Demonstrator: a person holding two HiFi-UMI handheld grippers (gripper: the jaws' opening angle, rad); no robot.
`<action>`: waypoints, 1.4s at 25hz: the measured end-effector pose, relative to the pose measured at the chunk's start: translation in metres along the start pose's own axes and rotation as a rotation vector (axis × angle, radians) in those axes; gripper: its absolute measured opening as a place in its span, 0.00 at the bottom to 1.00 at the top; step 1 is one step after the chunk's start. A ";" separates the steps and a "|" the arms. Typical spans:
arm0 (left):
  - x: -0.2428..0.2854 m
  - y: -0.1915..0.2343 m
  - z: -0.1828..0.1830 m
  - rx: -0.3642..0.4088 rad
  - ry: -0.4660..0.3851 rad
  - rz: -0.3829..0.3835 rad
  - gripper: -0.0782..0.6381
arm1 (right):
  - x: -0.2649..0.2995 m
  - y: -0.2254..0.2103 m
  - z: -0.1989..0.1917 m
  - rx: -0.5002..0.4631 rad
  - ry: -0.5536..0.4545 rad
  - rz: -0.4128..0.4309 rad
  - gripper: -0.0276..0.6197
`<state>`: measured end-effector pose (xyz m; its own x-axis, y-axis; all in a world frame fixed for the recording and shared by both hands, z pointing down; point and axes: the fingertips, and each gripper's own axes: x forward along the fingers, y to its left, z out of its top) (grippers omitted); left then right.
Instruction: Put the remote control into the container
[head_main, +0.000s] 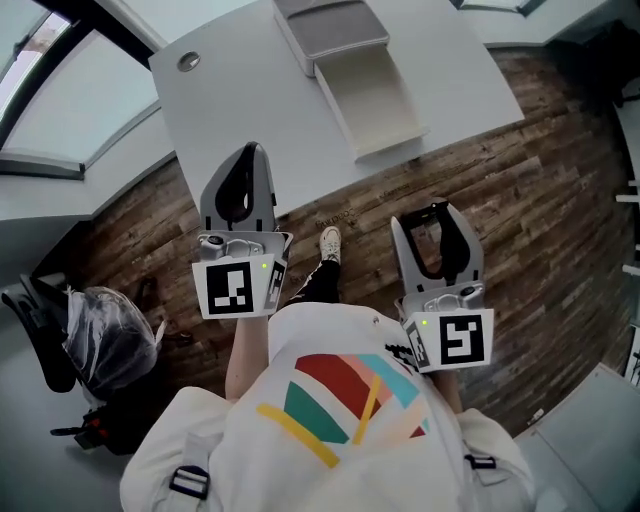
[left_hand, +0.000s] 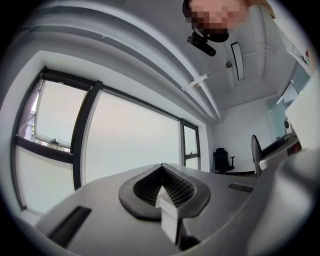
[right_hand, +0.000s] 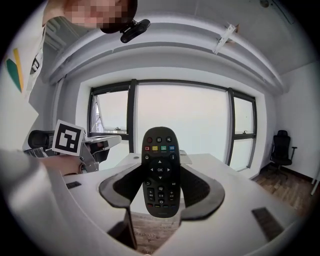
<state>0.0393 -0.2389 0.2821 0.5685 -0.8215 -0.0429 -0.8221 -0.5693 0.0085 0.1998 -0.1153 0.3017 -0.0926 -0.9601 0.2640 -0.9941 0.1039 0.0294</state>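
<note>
A black remote control (right_hand: 159, 170) with coloured buttons stands upright between the jaws of my right gripper (right_hand: 160, 172), which is shut on its two long sides. In the head view that gripper (head_main: 424, 216) hangs over the wooden floor, short of the white table (head_main: 230, 100). On the table lies the container (head_main: 372, 95), an open shallow white box with a grey lid (head_main: 330, 30) at its far end. My left gripper (head_main: 252, 152) reaches the table's near edge. Its jaws (left_hand: 161, 167) meet at the tips with nothing between them.
A clear plastic bag (head_main: 105, 335) and dark gear lie on the floor at the left. A round grommet (head_main: 188, 61) sits in the table's far left corner. Black office chairs (right_hand: 281, 147) stand by the windows. A person's shoe (head_main: 329, 243) shows below the table edge.
</note>
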 end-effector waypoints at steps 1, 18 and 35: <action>0.003 0.005 -0.001 -0.001 0.000 0.012 0.11 | 0.009 0.000 0.001 -0.003 0.007 0.012 0.41; 0.031 0.055 -0.005 0.017 0.010 0.143 0.11 | 0.076 -0.009 0.007 -0.008 0.052 0.111 0.42; 0.140 -0.008 -0.035 0.047 0.100 0.204 0.11 | 0.201 -0.103 -0.020 -0.058 0.195 0.348 0.42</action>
<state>0.1270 -0.3507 0.3111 0.3891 -0.9196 0.0538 -0.9194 -0.3913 -0.0394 0.2848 -0.3139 0.3711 -0.4050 -0.7983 0.4458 -0.9000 0.4339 -0.0407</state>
